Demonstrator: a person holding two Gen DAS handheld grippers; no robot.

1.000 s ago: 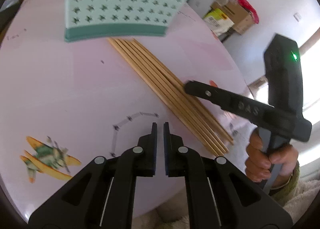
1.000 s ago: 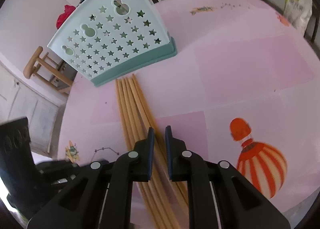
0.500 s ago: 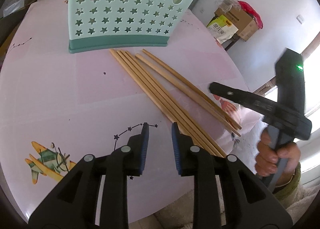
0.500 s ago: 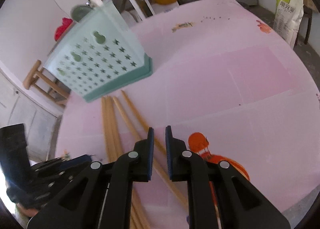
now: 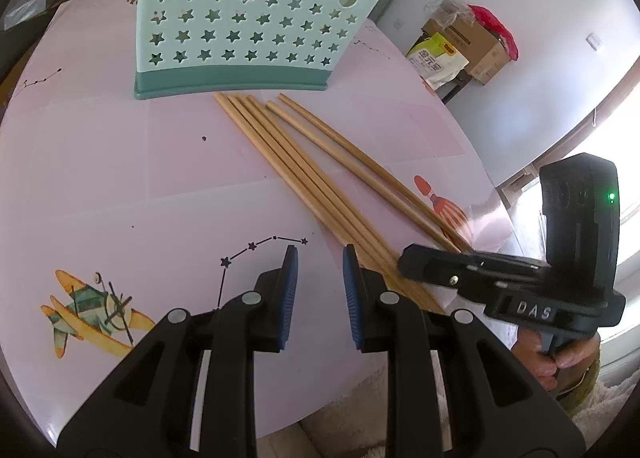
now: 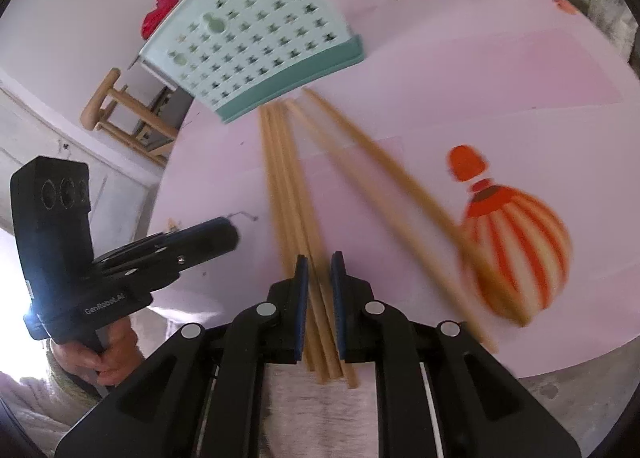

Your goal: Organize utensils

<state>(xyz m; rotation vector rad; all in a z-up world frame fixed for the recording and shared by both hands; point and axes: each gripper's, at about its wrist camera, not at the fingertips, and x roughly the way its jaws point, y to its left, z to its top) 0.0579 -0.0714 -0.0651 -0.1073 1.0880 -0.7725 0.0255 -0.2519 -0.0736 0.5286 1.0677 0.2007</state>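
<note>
- L gripper point(image 5: 316, 290): jaws apart, nothing between, over pink round table point(image 5: 100, 161).
- R gripper point(image 6: 319, 278): narrow gap, w/ wooden chopsticks point(image 6: 288, 177) beneath; grip unclear.
- Chopsticks lie flat, far ends just beside teal star-punched plastic holder point(image 5: 248, 21).

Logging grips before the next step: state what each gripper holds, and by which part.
Left gripper: nothing, jaws open. Right gripper: jaws straddle the chopsticks close to their near ends; whether they clamp cannot be told.

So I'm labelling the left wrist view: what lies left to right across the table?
Airplane print → star constellation print → bundle of four chopsticks → separate chopstick pair → balloon print → right gripper.
</note>
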